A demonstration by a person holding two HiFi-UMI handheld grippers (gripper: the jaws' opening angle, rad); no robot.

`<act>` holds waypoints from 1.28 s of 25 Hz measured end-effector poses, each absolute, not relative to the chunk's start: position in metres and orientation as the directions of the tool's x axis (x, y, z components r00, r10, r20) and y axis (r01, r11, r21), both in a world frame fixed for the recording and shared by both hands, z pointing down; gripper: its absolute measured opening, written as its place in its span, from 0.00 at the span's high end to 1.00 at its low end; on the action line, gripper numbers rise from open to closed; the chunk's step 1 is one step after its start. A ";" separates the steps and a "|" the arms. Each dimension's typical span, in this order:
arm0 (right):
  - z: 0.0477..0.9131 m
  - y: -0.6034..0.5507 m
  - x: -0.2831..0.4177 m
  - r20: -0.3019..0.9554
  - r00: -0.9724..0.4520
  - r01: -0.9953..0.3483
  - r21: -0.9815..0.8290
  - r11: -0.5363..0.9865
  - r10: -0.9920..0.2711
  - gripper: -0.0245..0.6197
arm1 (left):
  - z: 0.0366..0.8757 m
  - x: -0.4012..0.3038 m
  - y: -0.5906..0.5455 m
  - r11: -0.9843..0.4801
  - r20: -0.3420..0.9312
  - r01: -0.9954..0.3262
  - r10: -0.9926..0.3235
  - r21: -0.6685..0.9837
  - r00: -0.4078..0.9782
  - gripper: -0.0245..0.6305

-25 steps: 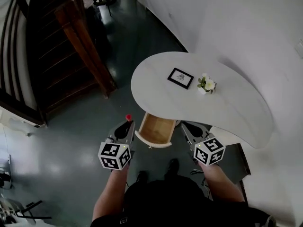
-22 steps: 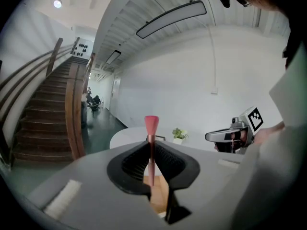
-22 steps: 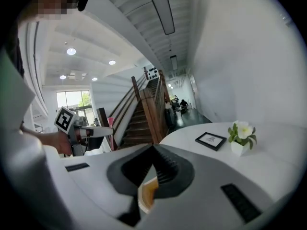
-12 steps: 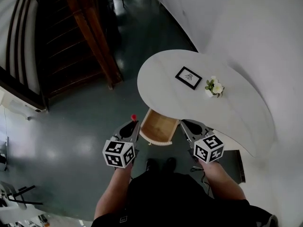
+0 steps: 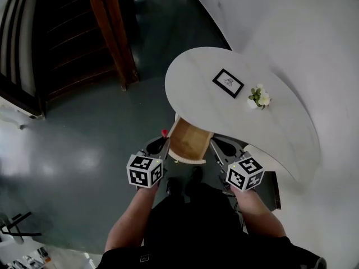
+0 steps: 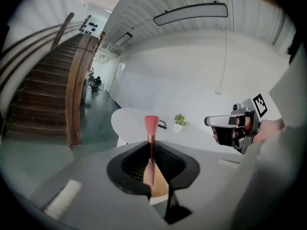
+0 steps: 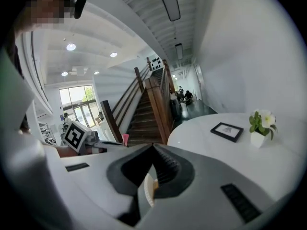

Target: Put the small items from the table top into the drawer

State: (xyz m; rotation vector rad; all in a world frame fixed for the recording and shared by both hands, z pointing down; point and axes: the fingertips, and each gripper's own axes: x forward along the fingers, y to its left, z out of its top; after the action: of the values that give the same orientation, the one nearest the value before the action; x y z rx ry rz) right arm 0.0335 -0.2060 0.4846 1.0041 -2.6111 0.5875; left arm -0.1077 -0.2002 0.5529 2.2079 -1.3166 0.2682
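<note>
Left tool pinches a red-tipped stick; the open drawer sits just to its right; right tool is closed, empty

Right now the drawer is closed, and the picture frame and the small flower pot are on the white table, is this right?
No: the drawer is open, as the head view shows. The picture frame and small flower pot are on the white table.

1. A dark wooden staircase fills the upper left.
2. A glossy grey-green floor spreads beside it.
3. A white wall covers the right.
4. A long ceiling light runs overhead.
</note>
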 end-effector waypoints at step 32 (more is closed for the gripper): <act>0.591 -0.262 0.070 0.463 -0.741 -0.663 -0.396 0.635 -0.486 0.96 | 0.754 -0.005 -0.249 -0.727 0.845 -0.671 -0.264 0.142 0.465 0.89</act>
State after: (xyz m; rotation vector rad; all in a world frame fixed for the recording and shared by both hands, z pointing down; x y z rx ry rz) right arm 0.0700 -0.2625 0.5913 0.9228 -2.5451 0.8001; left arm -0.0054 -0.2492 0.7541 2.2562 -0.7793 1.1860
